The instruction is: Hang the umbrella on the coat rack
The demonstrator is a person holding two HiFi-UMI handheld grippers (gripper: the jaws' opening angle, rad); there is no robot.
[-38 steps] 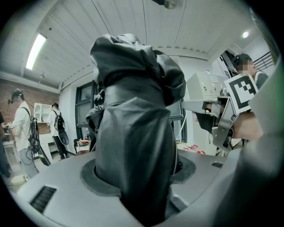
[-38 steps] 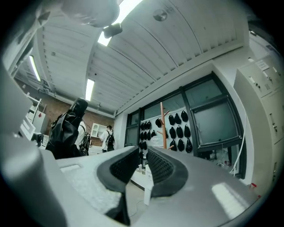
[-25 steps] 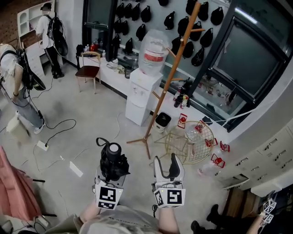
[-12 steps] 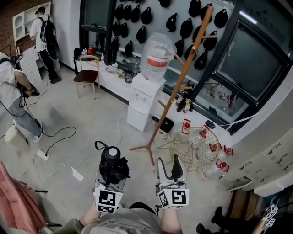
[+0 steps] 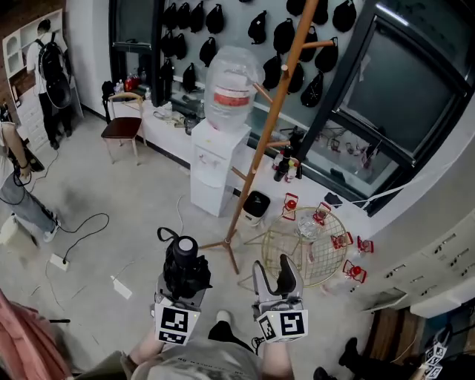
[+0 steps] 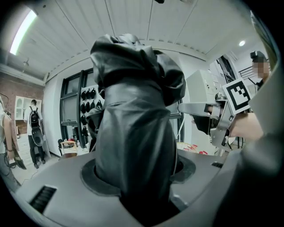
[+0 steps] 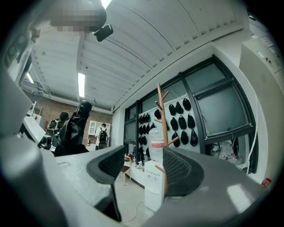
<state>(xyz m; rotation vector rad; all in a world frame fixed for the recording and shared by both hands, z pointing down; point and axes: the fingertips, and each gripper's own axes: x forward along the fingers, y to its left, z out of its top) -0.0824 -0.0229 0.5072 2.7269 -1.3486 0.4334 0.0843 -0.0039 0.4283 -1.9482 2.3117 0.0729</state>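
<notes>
A folded black umbrella [image 5: 183, 269] with a wrist loop stands upright in my left gripper [image 5: 180, 286], whose jaws are shut on it. In the left gripper view the umbrella [image 6: 133, 133] fills the middle between the jaws. My right gripper [image 5: 276, 280] is beside it, open and empty, and through its jaws [image 7: 138, 166] I see the room. The wooden coat rack [image 5: 266, 133] leans up ahead, its tripod foot on the floor just beyond both grippers. It also shows as a bare pole with pegs, the coat rack [image 7: 162, 115], in the right gripper view.
A white water dispenser [image 5: 215, 159] with a large bottle stands left of the rack. A gold wire basket table [image 5: 308, 237] sits to its right with red items around it. Black bags hang on the back wall [image 5: 223, 18]. A chair [image 5: 122, 126] and people stand far left.
Both grippers have moved forward toward the coat rack, whose foot now lies closer to them. The umbrella stays in the left gripper and the right stays open.
</notes>
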